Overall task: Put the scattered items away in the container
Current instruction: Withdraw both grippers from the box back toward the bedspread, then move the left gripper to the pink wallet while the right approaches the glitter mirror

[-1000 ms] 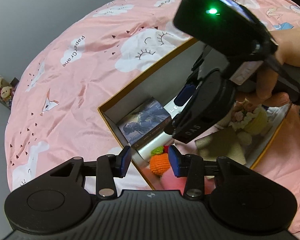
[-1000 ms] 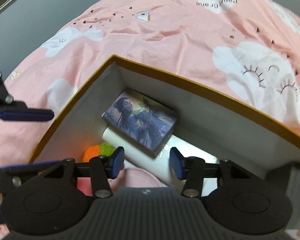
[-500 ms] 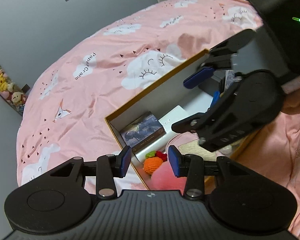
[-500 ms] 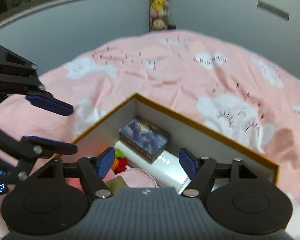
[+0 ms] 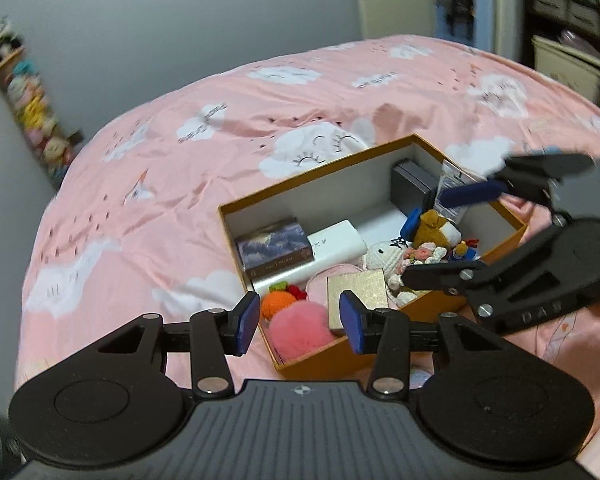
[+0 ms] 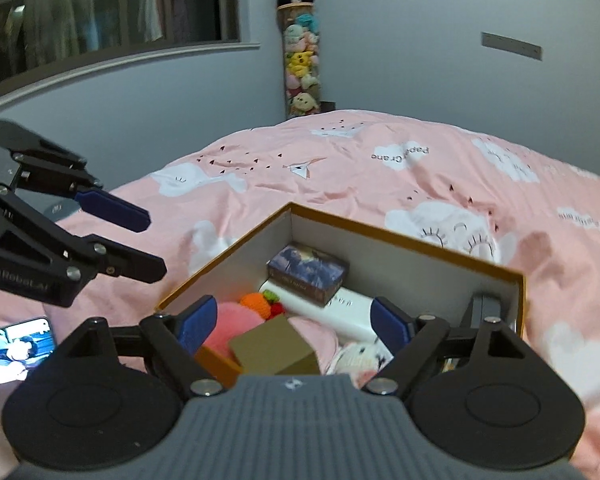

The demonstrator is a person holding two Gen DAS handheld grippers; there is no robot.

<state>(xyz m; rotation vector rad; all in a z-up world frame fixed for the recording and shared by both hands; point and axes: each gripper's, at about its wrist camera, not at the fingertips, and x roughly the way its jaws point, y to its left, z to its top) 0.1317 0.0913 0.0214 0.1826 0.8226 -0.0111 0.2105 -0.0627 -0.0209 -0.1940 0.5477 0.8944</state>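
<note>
An open orange-edged cardboard box (image 5: 320,176) (image 6: 404,236) sits on the pink bed. It holds a picture-covered book (image 5: 274,246) (image 6: 308,270), a white power bank (image 5: 336,242), an orange crochet toy (image 5: 278,304), a pink pompom (image 5: 302,330), a gold card box (image 5: 356,294) (image 6: 274,346), plush toys (image 5: 434,226), a tube (image 5: 452,192) and a grey case (image 5: 412,190). My left gripper (image 5: 298,322) is open and empty above the box's near corner. My right gripper (image 6: 290,326) is open wide and empty above the box; it also shows in the left wrist view (image 5: 444,210).
The pink cloud-print duvet (image 5: 160,168) surrounds the box. A lit phone (image 6: 16,346) lies on the bed at the left of the right wrist view. A tall tube of plush toys (image 6: 300,52) stands by the grey wall. Shelves (image 5: 568,12) are at the far right.
Both grippers have lifted up and back from the box, so more of the bed and room shows. The right gripper's jaws have opened wider.
</note>
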